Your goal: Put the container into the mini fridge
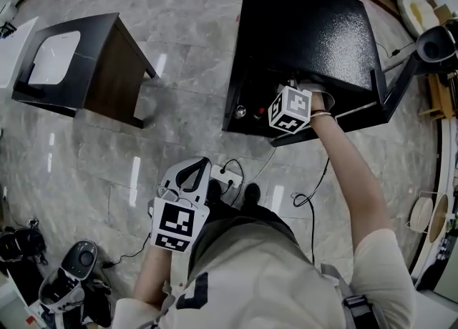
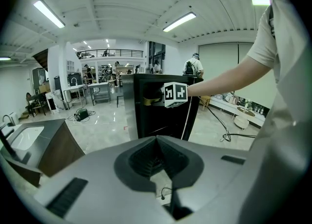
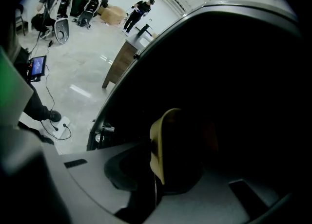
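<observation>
The black mini fridge (image 1: pixel 308 27) stands open ahead of me, its door (image 1: pixel 401 81) swung out to the right. My right gripper (image 1: pixel 293 100) reaches into the opening, and its tips are hidden under the fridge top. In the right gripper view that gripper (image 3: pixel 157 157) is shut on a yellow container (image 3: pixel 160 140) held upright inside the dark fridge interior (image 3: pixel 234 86). The left gripper view shows the fridge (image 2: pixel 146 116) from the front, with the container (image 2: pixel 150 100) at its mouth. My left gripper (image 1: pixel 195 174) hangs by my body, shut (image 2: pixel 157 142) and empty.
A dark side table (image 1: pixel 107 70) with a white tray (image 1: pixel 54 56) stands to the left. Cables and a power strip (image 1: pixel 227 176) lie on the floor by my feet. Gear (image 1: pixel 71 270) sits at lower left. People stand far off (image 2: pixel 195 67).
</observation>
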`<state>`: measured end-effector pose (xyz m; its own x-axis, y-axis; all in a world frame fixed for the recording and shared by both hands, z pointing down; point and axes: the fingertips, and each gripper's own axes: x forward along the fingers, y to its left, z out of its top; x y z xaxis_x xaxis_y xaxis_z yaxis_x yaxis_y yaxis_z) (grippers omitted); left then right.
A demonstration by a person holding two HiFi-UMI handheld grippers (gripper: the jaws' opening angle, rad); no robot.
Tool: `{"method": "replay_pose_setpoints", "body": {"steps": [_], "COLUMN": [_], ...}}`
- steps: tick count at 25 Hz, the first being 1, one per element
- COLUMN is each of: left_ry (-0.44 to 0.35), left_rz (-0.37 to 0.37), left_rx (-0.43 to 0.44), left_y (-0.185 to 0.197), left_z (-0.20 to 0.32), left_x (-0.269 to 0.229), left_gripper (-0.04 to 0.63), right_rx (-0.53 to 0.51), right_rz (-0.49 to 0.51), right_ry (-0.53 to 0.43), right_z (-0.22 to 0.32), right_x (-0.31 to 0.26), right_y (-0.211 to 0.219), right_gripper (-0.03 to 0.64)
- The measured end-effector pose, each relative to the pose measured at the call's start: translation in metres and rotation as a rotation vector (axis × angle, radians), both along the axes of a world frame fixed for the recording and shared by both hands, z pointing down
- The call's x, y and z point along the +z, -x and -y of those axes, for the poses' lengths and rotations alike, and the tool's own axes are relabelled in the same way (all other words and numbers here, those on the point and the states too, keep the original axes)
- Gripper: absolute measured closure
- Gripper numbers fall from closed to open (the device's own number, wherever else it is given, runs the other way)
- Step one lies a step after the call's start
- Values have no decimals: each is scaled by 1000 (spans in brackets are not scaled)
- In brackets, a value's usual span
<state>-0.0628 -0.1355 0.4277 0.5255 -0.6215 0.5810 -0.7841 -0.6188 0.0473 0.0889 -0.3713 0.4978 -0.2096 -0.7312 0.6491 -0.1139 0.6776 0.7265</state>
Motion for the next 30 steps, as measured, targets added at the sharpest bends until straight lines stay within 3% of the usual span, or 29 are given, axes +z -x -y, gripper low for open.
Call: {"method": "replay_pose_setpoints", "body": {"steps": [6,23,30], "left_ry": [28,39,28], "left_rz": [-51,-32,-32], "left_rx": [-13,-27,-23], "left_y": [-4,1,-3], "left_z": [0,-6,-5], "left_x": [-1,0,-4], "left_gripper": [540,540,540], "right_rx": [1,-24,7], "right_rz": [44,104,70], "right_ry": [-44,-128,-136], "right_z": [5,12,17], "right_x": [-2,-12,-11], "right_y": [-4,0,-12], "right_gripper": [515,505,506]}}
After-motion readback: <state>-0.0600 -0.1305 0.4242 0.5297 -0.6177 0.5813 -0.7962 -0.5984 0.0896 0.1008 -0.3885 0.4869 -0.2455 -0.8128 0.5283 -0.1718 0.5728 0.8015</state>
